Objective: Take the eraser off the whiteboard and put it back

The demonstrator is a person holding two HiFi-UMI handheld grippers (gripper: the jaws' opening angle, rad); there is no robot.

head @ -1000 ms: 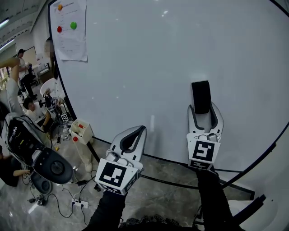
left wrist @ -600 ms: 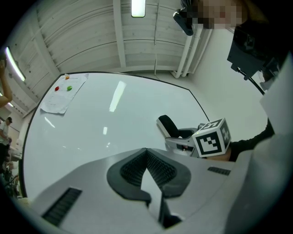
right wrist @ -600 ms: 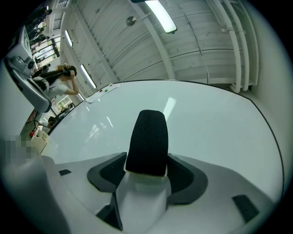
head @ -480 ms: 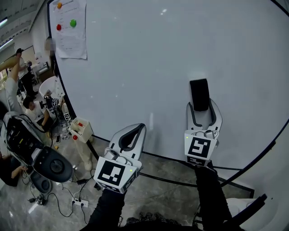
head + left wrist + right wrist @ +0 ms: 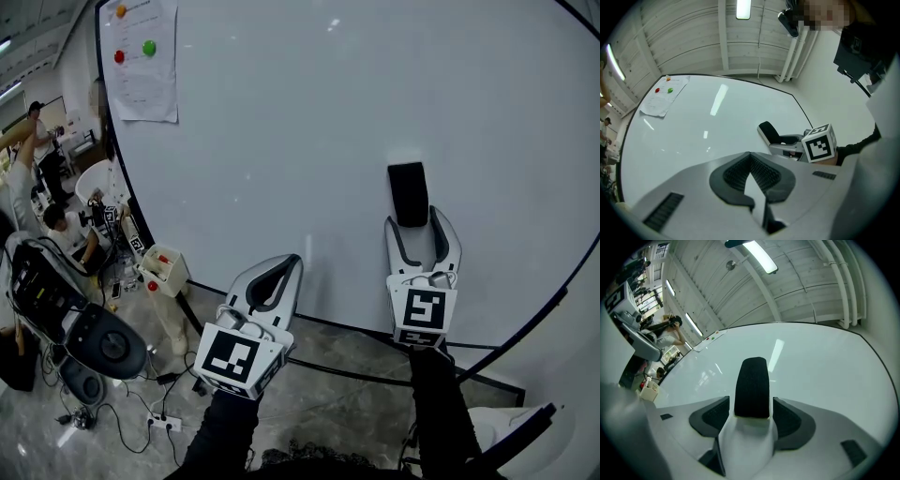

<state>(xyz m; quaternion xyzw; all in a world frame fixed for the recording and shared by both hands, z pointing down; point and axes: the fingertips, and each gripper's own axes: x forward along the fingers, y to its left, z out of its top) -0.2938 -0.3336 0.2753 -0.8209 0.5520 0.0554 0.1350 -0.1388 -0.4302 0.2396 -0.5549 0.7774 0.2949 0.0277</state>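
Note:
The eraser [image 5: 408, 194] has a black felt face and a white body. It sits lengthwise between the jaws of my right gripper [image 5: 420, 223], which is shut on it, up against the whiteboard [image 5: 281, 122]. In the right gripper view the eraser [image 5: 751, 387] fills the gap between the two dark pads, with the white board behind it. My left gripper [image 5: 292, 264] hangs lower and to the left, shut with nothing in it, its tips close to the board's lower edge. The left gripper view shows its own shut jaws and, beyond them, the eraser [image 5: 768, 132] in the other gripper.
A paper sheet [image 5: 141, 61] with coloured magnets hangs at the board's top left. The board's black frame [image 5: 328, 325] runs just under both grippers. Left of the board are seated people [image 5: 56, 225], a dark machine [image 5: 66, 309] and cables on the floor [image 5: 141, 412].
Very little. The right gripper and the eraser sit slightly higher and further left on the board in the head view. The left gripper has stayed put.

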